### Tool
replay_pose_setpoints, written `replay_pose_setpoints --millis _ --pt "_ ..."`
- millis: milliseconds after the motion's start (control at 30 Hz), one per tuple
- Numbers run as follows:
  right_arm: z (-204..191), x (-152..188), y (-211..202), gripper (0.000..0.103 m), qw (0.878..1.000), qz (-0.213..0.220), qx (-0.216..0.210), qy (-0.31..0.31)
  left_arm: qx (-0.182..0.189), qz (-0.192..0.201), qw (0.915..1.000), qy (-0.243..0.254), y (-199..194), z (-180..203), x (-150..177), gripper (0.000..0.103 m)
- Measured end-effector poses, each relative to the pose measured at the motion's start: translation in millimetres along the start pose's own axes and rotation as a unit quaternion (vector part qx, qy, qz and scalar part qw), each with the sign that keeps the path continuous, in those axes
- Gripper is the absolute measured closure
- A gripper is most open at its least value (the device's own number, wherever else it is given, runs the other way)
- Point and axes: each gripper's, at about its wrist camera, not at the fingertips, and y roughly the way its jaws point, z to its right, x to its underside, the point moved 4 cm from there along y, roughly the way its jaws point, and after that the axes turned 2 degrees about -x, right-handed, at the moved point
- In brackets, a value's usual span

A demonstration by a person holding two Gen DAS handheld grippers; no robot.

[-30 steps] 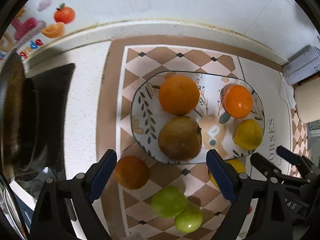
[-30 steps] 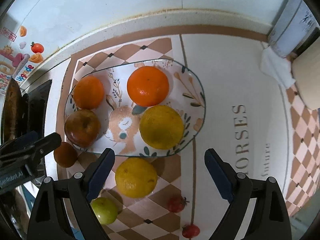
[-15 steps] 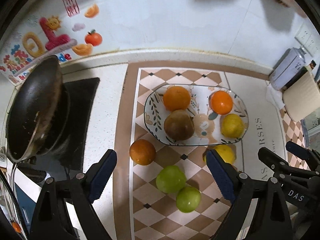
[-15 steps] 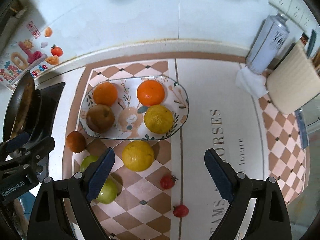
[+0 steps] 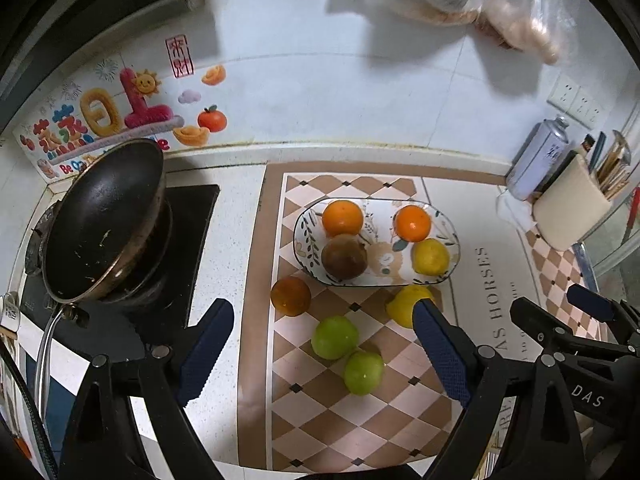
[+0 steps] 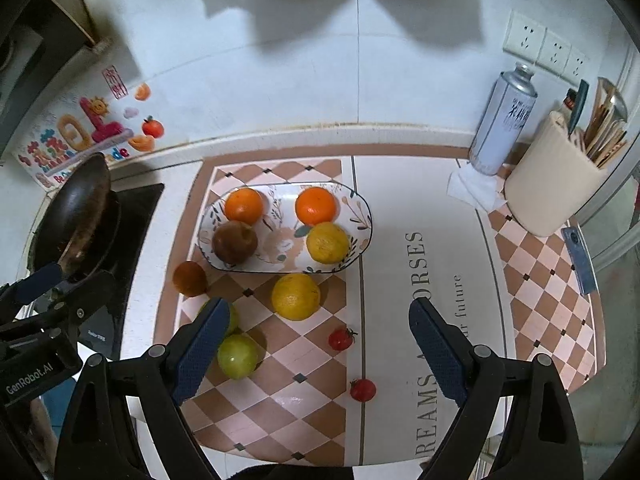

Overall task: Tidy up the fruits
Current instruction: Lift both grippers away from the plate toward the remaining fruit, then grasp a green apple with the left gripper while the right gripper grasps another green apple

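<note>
An oval patterned plate [image 5: 306, 248] [image 6: 362, 216] on the checkered mat holds two oranges [image 5: 343, 218] [image 6: 315, 205], a brown fruit [image 5: 344, 257] [image 6: 234, 241] and a yellow citrus [image 5: 431, 256] [image 6: 328, 242]. On the mat in front lie a dark orange fruit [image 5: 291, 295] [image 6: 189, 278], a yellow citrus [image 5: 404, 304] [image 6: 295, 296], two green fruits [image 5: 334, 337] [image 6: 237, 356] and two small tomatoes [image 6: 341, 338]. My left gripper [image 5: 323, 350] and right gripper [image 6: 314, 350] are both open and empty, held high above the mat.
A black pan [image 5: 100, 220] sits on the stove at the left. A spray can [image 6: 502, 120] and a beige utensil holder [image 6: 554, 184] stand at the back right. A phone [image 6: 578, 260] lies near the right edge.
Both grippers have pulled back and up from the plate; the view is wider, and the fruits look smaller. The fruits have not moved.
</note>
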Motion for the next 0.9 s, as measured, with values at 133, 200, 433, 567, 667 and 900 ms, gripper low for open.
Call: replay_pose_setpoints --millis 133,200,433,567,667,900 --pt "-6.2 5.9 -19.0 0.01 1.0 0.014 -0.009 0.0 0.0 0.014 0.9999 -0.001 -16.1 -0.4 2.7 0.012" --pt "-7.3 6.9 -20.8 0.01 1.0 0.015 -0.013 0.001 0.001 0.016 0.9999 -0.004 -20.0 -1.7 3.9 0.012" --pt "-13.8 22.3 9.9 0.01 0.998 -0.03 -0.055 0.015 -0.035 0.001 0.9993 -0.015 -6.5 -20.6 10.2 0.008" --pt "-25.4 42.0 71.4 0.01 0.99 -0.099 -0.093 0.026 -0.074 -0.041 0.9962 -0.021 26.6 -42.9 22.2 0.004" --pt "-38.0 59.0 120.1 0.01 0.981 -0.153 -0.114 0.031 -0.092 -0.081 0.9921 -0.029 52.4 -57.6 33.3 0.004" --pt "-70.9 91.2 207.5 0.024 0.962 -0.238 -0.134 0.022 -0.109 -0.143 0.983 -0.038 96.0 -72.1 51.4 0.004"
